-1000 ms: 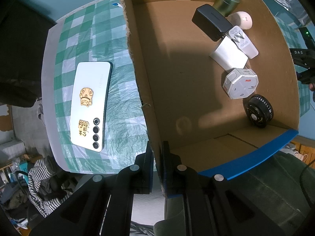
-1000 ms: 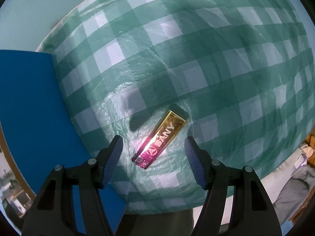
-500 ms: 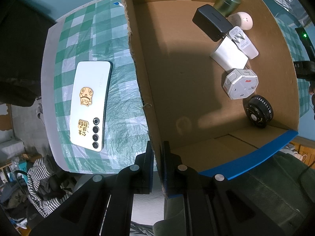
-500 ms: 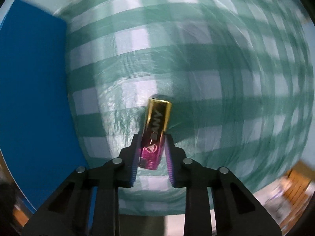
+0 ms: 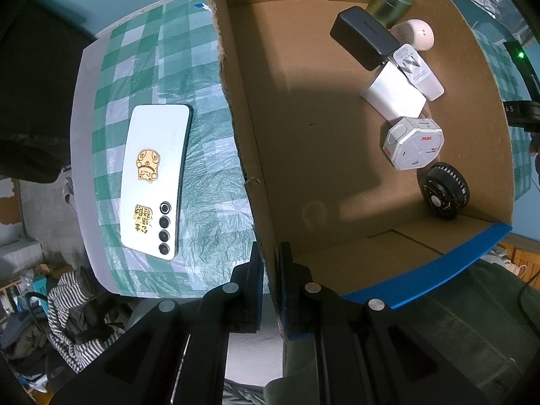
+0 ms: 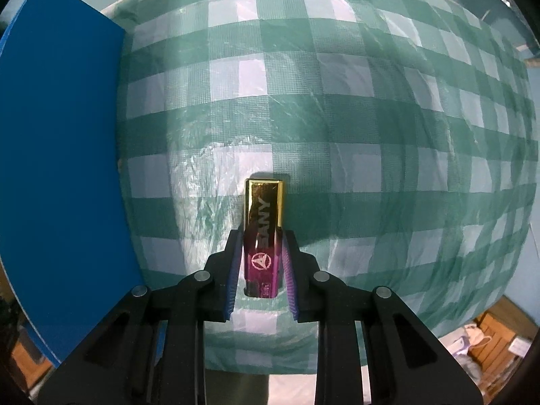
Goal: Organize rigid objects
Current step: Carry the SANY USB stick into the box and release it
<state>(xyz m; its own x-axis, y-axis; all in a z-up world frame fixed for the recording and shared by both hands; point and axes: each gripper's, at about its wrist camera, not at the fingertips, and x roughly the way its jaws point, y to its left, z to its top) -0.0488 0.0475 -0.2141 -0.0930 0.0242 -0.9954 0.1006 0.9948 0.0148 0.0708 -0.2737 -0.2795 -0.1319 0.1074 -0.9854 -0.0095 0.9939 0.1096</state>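
Note:
My right gripper (image 6: 261, 263) is shut on a gold and magenta lighter (image 6: 263, 233), which lies lengthwise between the fingers over the green checked tablecloth (image 6: 337, 101). My left gripper (image 5: 270, 270) is shut on the near wall of the cardboard box (image 5: 243, 141), one finger outside and one inside. Inside the box along its right side lie a black fan disc (image 5: 443, 190), an octagonal white box (image 5: 413, 143), a white cube (image 5: 393, 94), a white charger (image 5: 418, 71), a black case (image 5: 362, 37), a green tin (image 5: 389, 1) and a pale round thing (image 5: 416, 33).
A white phone (image 5: 153, 179) with gold stickers lies face down on the cloth left of the box. The blue outside of the box (image 6: 57, 168) stands just left of the right gripper. Striped clothing (image 5: 71, 317) lies past the table's edge.
The right gripper's fingers went from wide apart to closed on the lighter, and the wrist rolled so the lighter now lies straight along the fingers. The left gripper kept still on the box wall.

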